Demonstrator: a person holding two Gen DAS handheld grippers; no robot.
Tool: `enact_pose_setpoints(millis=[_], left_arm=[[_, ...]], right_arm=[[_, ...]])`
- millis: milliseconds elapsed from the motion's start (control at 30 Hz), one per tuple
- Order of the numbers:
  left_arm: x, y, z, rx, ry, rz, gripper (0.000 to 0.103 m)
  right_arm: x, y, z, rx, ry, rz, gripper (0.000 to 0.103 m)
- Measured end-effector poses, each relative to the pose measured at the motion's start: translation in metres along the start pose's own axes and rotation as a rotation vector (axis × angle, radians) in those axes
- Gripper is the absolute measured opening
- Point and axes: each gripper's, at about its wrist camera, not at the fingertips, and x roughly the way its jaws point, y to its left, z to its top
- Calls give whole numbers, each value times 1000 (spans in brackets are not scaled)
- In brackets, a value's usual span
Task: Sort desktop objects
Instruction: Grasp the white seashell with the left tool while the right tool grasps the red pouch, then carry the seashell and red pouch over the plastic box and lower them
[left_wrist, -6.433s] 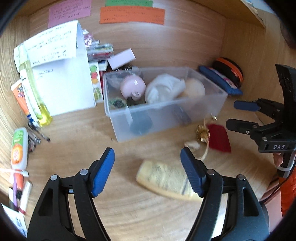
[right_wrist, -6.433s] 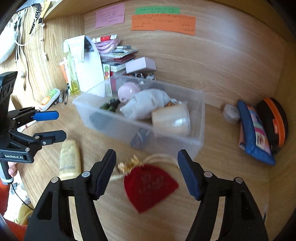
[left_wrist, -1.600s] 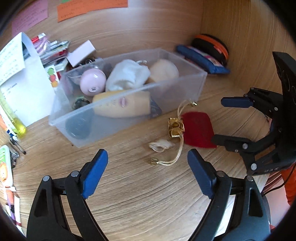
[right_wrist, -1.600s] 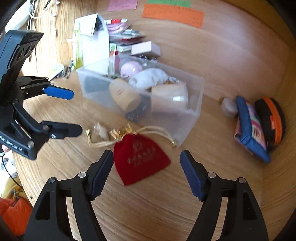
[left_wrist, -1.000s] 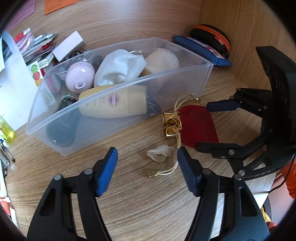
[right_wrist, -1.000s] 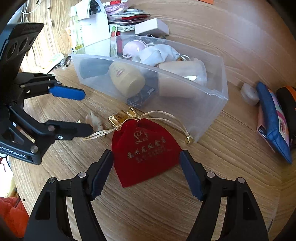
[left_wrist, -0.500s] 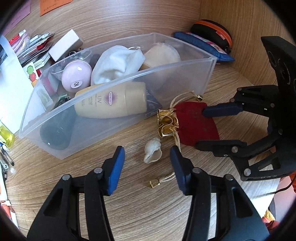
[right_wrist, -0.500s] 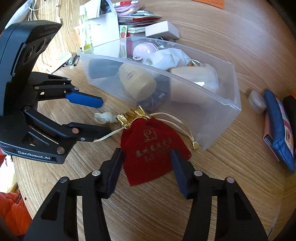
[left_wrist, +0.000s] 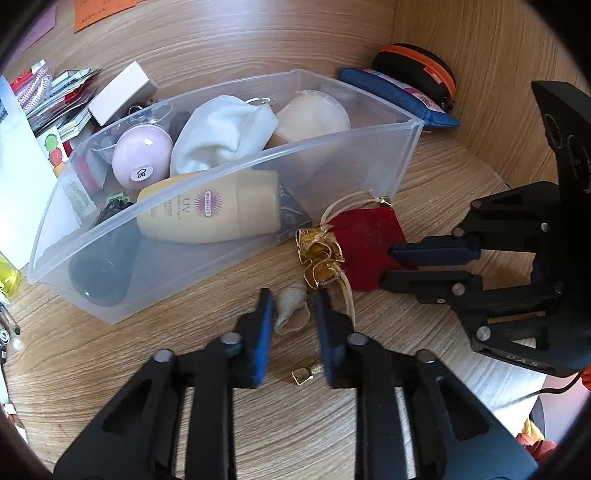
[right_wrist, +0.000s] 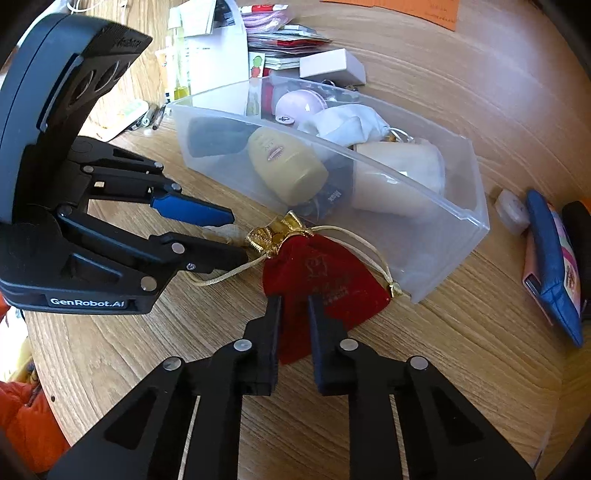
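Observation:
A small pale seashell (left_wrist: 292, 309) lies on the wooden desk, and my left gripper (left_wrist: 293, 308) is shut on it. In the right wrist view the left gripper (right_wrist: 232, 236) has the shell (right_wrist: 221, 232) between its fingers. A red velvet drawstring pouch (right_wrist: 325, 280) with a gold neck lies beside the clear plastic bin (right_wrist: 461, 236). My right gripper (right_wrist: 294, 317) is shut on the pouch's near end; it also shows in the left wrist view (left_wrist: 388, 264) on the pouch (left_wrist: 364, 240). The bin (left_wrist: 402, 162) holds a yellow sunscreen bottle (left_wrist: 210, 212), a white cloth, a pink round case and a beige cup.
A blue pouch (right_wrist: 554, 254) and an orange-rimmed black case (left_wrist: 413, 70) lie at the right by the wooden wall. Papers, a white box (left_wrist: 123, 92) and small bottles stand behind and left of the bin. A gold cord (left_wrist: 347, 295) trails from the pouch across the desk.
Both grippers have closed: the left onto the seashell, the right onto the red pouch's near end. Both have moved in closer to the desk.

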Motion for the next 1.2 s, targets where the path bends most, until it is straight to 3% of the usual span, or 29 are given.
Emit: enact_pose_setpoints(millis=[500,1200], left_arm=[[-28,8,-8,-62,-52,15,18],[-107,16,2,-69,-238,45,18]], right_arm=[[-42,6,7,14,-85,-63,8],[-106,23,34,-44,-214,-153,8]])
